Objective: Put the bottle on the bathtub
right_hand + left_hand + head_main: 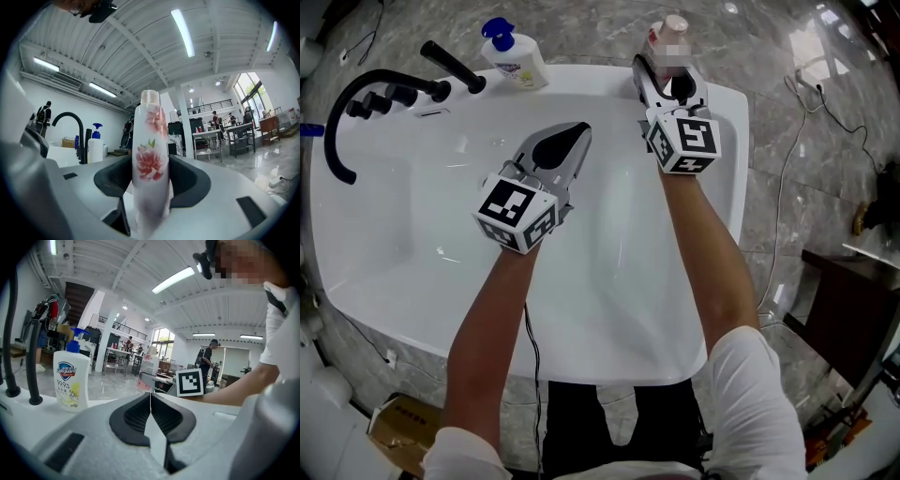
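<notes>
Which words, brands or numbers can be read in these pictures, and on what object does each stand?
"Safeguard": on the pump bottle, in its blue logo.
"99.9": below that logo; the finer print around it is too small to read.
Flowered bottle: only flowers, no readable words.

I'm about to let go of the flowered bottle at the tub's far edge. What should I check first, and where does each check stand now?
1. Grip: the right gripper has its jaws closed on the white flower-printed bottle: ok.
2. The bottle is upright: ok.
3. The bottle's base is seated on the white bathtub's rim: cannot tell, because the gripper hides the base.
4. Neighbours: the white pump soap bottle and black curved faucet stand apart to the left: ok.
5. The left gripper is shut, empty and over the basin, out of the way: ok.
</notes>
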Action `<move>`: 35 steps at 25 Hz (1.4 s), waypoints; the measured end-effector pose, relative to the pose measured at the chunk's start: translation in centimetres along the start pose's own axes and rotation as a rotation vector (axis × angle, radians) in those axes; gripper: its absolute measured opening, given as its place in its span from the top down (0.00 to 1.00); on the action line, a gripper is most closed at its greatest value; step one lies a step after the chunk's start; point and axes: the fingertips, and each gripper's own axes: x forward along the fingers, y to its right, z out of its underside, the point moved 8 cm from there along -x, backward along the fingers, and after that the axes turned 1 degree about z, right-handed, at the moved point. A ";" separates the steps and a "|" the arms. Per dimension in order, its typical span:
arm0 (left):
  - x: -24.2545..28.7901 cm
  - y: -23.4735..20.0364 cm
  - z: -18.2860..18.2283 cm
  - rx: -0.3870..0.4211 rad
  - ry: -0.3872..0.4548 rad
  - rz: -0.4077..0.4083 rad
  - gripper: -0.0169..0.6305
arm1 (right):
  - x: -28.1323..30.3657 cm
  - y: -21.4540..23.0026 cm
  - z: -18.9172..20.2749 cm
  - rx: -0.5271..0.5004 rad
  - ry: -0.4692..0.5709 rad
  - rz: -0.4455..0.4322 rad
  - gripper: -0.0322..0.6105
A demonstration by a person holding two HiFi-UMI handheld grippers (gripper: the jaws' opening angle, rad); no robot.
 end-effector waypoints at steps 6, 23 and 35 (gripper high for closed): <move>-0.3 0.6 0.1 -0.006 0.014 0.006 0.94 | 0.1 -0.3 0.2 -0.037 0.005 -0.024 0.59; -0.2 2.3 1.7 -0.036 0.027 0.019 0.94 | 0.3 0.0 0.2 0.003 -0.023 -0.051 0.59; -2.1 4.1 -1.3 -0.054 0.065 0.000 0.94 | -5.4 -0.4 -4.3 -0.013 -0.107 -0.058 0.59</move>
